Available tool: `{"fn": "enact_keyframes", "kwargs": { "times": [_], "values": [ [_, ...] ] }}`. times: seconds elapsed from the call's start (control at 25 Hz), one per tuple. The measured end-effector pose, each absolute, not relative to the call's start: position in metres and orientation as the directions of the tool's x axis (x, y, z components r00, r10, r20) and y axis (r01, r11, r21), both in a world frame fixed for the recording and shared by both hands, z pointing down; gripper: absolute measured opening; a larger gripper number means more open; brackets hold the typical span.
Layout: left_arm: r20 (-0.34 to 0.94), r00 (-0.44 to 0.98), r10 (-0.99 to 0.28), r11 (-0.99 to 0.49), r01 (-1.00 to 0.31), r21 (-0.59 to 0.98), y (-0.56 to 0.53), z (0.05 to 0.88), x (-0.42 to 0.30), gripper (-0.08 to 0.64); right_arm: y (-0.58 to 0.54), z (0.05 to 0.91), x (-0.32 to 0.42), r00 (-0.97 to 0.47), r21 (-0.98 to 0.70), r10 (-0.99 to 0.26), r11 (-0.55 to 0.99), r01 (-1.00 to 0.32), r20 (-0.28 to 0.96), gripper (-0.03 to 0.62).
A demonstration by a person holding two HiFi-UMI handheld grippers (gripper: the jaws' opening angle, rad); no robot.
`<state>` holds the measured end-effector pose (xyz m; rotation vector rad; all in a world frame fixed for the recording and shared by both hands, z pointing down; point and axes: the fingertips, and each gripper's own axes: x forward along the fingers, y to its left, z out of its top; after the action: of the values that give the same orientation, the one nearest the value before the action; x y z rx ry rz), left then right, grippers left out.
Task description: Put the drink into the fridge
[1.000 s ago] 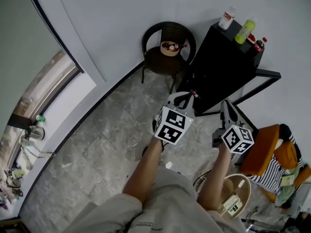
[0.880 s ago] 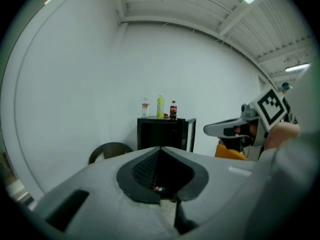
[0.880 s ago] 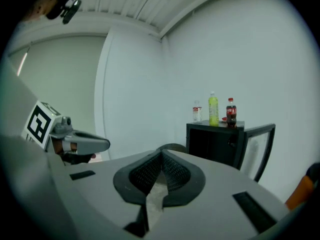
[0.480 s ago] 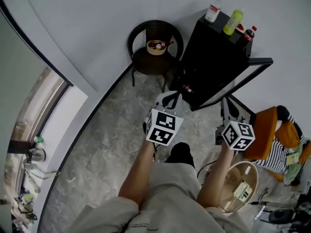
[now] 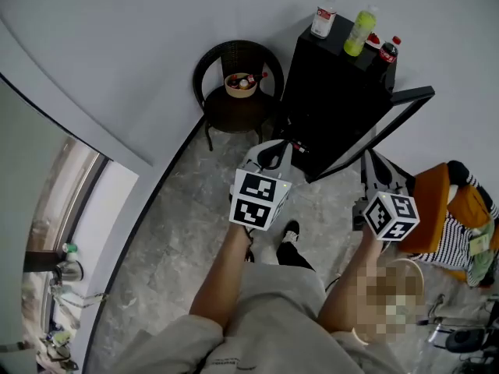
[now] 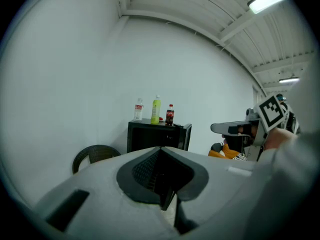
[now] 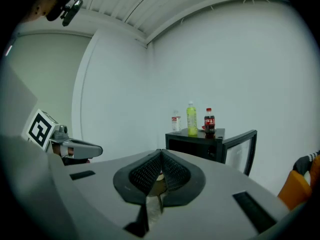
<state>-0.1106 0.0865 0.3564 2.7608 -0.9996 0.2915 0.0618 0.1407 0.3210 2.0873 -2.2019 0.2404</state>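
Both grippers have come forward over the last second, and the fridge now sits closer ahead of them in the head view than it did, so this is the walk-up, not the grab. Left gripper [image 5: 274, 153] has its jaws together with nothing between them, same story in its own view [image 6: 160, 156]. Right gripper [image 5: 373, 164] is also pressed closed and empty [image 7: 159, 160]. Going outward from there: straight ahead of both, just past the tips, is the black mini fridge [image 5: 335, 92] with its glass door [image 5: 374, 131] already swung open toward the right gripper's side, so no door step is needed as far as I can judge. On top of the fridge, further ahead and above the jaws, stand three drinks: a clear bottle with a red label [image 5: 323, 18], a yellow-green bottle [image 5: 359, 31] and a cola bottle [image 5: 387, 53], upright and close together. Off to the left of the left gripper there's a dark wicker chair [image 5: 234, 107] with a small basket [image 5: 239, 84] on the seat that seems to hold a few more little bottles, too small to be sure. My read: still approaching, nothing picked up yet. Next move calls for opening one set of jaws, lifting up to the fridge top, closing on a single bottle without knocking its neighbours, then bringing it down and in through the open door.
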Motion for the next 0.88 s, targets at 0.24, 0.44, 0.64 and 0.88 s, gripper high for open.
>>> {"fn": "enact_keyframes", "kwargs": {
  "times": [0.24,0.44,0.64,0.88],
  "values": [
    [0.246,0.779,-0.576,-0.779,-0.615,0.125,0.059,0.335,-0.051,0.008,0.118,0.322,0.119,0.031,0.09,-0.971,-0.01,-0.996,0.238,0.006],
    [0.254,0.792,-0.556,-0.799,-0.593,0.1,0.041,0.323,-0.003,0.008,0.106,0.311,0.175,0.074,0.025,-0.978,-0.07,-0.997,0.196,0.006],
    [0.25,0.804,-0.539,-0.809,-0.577,0.109,0.028,0.315,0.034,0.008,0.086,0.309,0.209,0.073,-0.009,-0.982,-0.075,-0.997,0.175,0.006],
    [0.271,0.785,-0.557,-0.797,-0.597,0.089,0.003,0.322,0.068,0.008,0.053,0.311,0.24,0.038,-0.034,-0.986,-0.044,-0.998,0.164,0.006]
  ]
}}
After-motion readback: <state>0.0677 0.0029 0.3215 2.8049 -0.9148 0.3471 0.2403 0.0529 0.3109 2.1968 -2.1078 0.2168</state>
